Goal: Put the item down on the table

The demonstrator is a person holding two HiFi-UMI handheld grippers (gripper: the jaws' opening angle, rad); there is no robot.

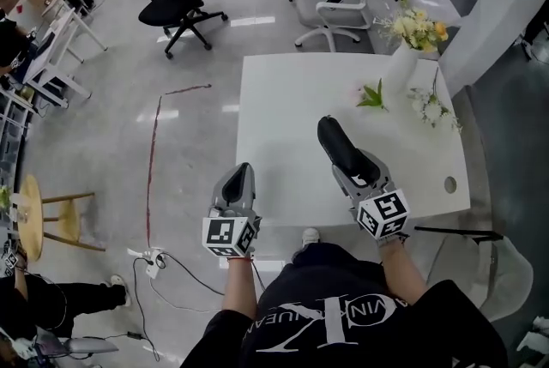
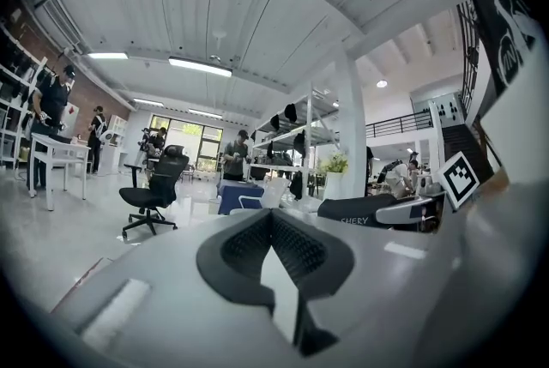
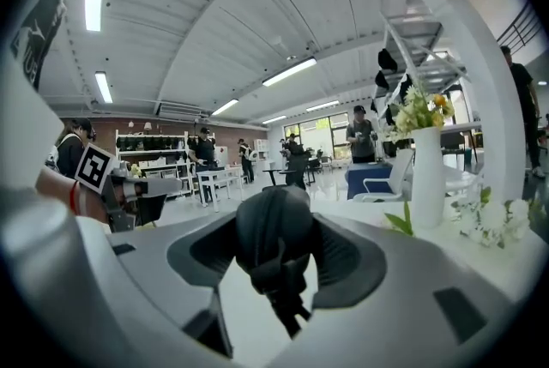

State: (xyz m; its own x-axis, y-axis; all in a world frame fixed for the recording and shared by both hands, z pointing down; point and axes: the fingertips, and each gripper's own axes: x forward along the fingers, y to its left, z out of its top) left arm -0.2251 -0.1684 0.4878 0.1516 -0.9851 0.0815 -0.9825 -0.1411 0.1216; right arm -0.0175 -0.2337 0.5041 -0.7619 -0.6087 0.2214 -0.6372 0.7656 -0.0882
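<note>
Right gripper (image 1: 336,143) is clamped on a black item (image 3: 273,242), held over the table's (image 1: 283,100) near edge; left gripper (image 1: 238,183) is closed, empty.

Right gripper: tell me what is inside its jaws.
The right gripper holds a black rounded item between its jaws, over the white table. The jaws cover its sides, so its full shape cannot be seen.
</note>
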